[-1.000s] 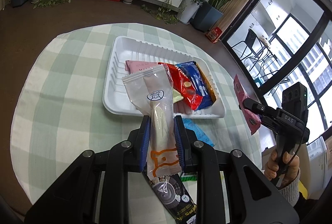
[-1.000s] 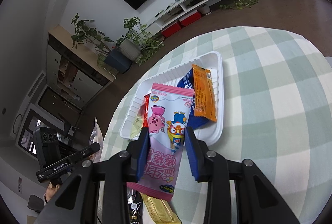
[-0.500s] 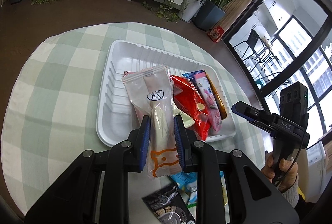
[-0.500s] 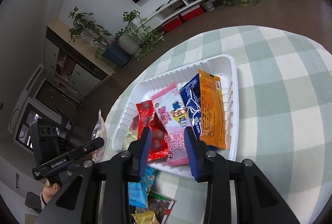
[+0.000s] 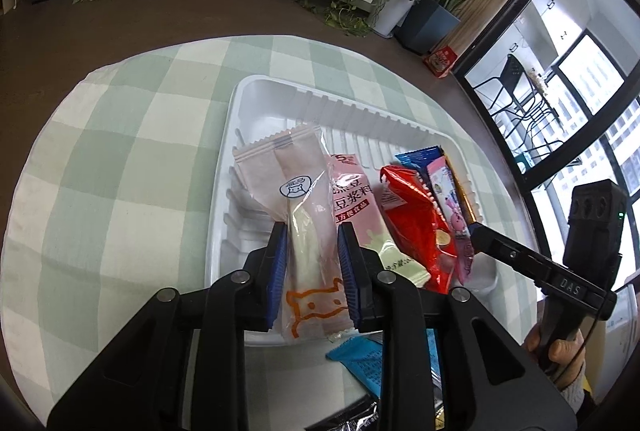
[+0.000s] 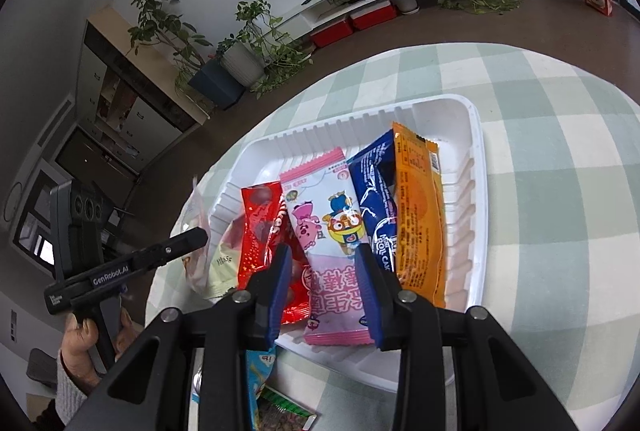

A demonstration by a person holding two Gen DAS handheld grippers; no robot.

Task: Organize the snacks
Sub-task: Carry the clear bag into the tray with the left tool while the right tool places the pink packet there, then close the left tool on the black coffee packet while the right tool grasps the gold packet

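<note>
The left claw (image 5: 312, 267), pinching the pale snack packet (image 5: 298, 207) lengthwise along its fingers, holds it over the white tray's (image 5: 256, 103) empty left side.

**Round table with snack tray**

A round table (image 5: 120, 159) under a green-and-white checked cloth carries a white ribbed tray (image 5: 280, 99). Just beside the tray's near edge, a blue packet (image 5: 360, 363) and a black packet (image 5: 352, 421) lie on the cloth.
</note>
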